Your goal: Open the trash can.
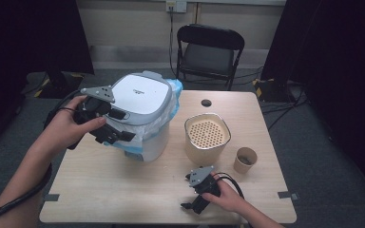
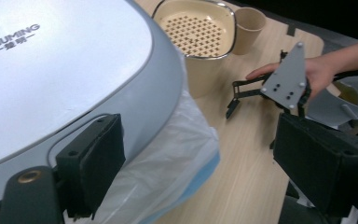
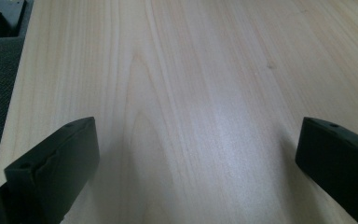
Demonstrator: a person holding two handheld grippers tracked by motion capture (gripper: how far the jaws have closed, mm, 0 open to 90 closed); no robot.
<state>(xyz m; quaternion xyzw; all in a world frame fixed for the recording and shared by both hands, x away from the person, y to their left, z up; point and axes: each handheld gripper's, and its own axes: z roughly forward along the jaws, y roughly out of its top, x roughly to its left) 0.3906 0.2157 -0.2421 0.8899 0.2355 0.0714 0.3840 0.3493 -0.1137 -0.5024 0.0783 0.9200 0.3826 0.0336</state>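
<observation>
High view: bin (image 1: 145, 97) sits on the far left part of the worktop (image 1: 123, 190), lid down, blue-white bag (image 1: 173, 102) hanging out under the lid. There is print on the lid top, too small to read from here. My left claw (image 1: 121, 124) is at the bin's near-left edge, level with the lid rim. My right claw (image 1: 192, 206) lies near the front edge of the worktop, well apart from the bin. Beige pot (image 1: 207, 135) with a perforated insert stands just right of the bin, and a paper cup (image 1: 245, 160) is near it on the right. A black folding chair (image 1: 209, 52) stands behind the worktop.

Left gripper view: the lid reads "CHUMING" with a line of small characters under it that I can't make out. Left claw is spread wide. One pad (image 2: 91, 163) sits against the lid's grey rim, the other is out over the worktop and clear of the bin, so it's pinching nothing. The bag bulges out between the jaws below the rim. Farther off are the pot, the cup and my right hand (image 2: 317, 70) on its claw.

Right gripper view: right claw is spread wide, with only bare wood grain between the jaws. No writing here. A strip of grey floor (image 3: 0, 84) shows past the worktop edge on the left.
</observation>
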